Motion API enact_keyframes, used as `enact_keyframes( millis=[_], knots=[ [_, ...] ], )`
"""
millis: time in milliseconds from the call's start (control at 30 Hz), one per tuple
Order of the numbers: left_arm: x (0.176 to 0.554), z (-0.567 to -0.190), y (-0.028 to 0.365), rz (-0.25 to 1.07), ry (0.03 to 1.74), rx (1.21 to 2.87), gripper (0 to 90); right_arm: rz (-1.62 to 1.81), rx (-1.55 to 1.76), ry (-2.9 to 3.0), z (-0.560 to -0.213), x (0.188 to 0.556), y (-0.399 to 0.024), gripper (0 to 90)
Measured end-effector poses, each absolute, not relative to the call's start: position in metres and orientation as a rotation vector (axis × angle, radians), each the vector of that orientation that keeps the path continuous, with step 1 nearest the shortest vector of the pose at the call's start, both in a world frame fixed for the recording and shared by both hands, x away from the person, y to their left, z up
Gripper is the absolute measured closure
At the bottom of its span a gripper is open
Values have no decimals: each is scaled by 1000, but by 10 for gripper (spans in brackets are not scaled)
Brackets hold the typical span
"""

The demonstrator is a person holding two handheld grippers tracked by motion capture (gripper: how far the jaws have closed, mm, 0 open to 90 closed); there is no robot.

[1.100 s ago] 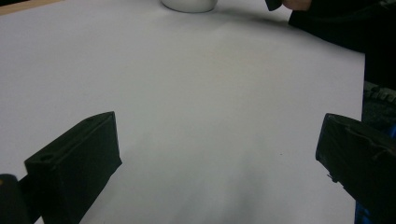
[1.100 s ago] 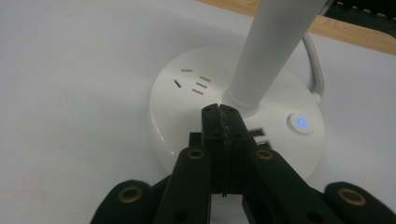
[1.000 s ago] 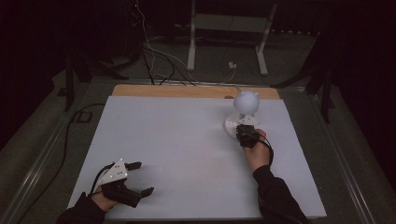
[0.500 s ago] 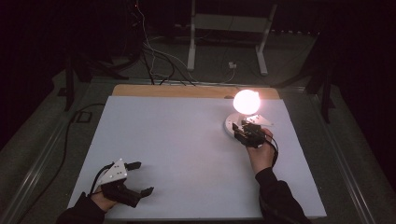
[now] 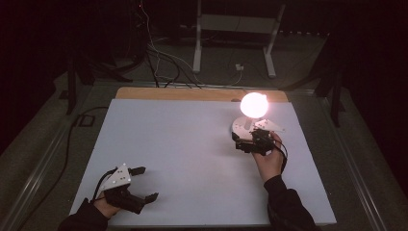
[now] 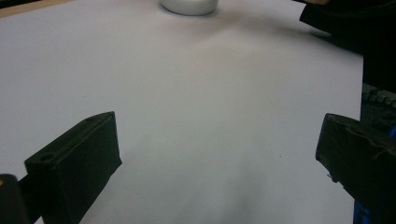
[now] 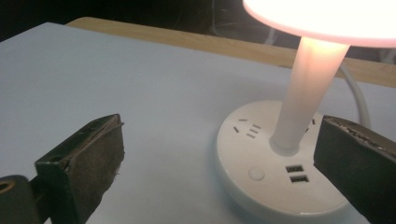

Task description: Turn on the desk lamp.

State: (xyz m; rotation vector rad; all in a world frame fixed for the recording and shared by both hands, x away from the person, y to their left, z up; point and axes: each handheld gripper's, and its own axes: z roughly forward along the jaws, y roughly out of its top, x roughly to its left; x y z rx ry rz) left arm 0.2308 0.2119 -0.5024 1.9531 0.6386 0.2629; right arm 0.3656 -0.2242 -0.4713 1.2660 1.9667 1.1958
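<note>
Left gripper [image 5: 143, 184]: near the tabletop's [image 5: 173, 144] front left corner, jaws spread wide, holding nothing, resting low over the white surface. Lamp [image 5: 253, 105]: lit globe on a round white base [image 7: 275, 172] with sockets, far right of centre. Right gripper [image 5: 244, 143]: jaws wide apart, just before the base, holding nothing.

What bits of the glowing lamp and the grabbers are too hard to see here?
- Lamp head: high view, glare washes it out; right gripper view, top edge cuts it off.
- Lamp base: high view, the right gripper covers part.
- White cord: right gripper view, its end runs behind the right-hand finger.
</note>
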Motion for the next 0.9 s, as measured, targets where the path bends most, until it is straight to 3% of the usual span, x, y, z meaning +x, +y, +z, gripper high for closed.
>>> enact_keyframes(
  millis=[900],
  knots=[
    [231, -502, 213, 260, 636, 1947, 4, 1207, 1182, 2149, -472, 305, -249, 0]
  ],
)
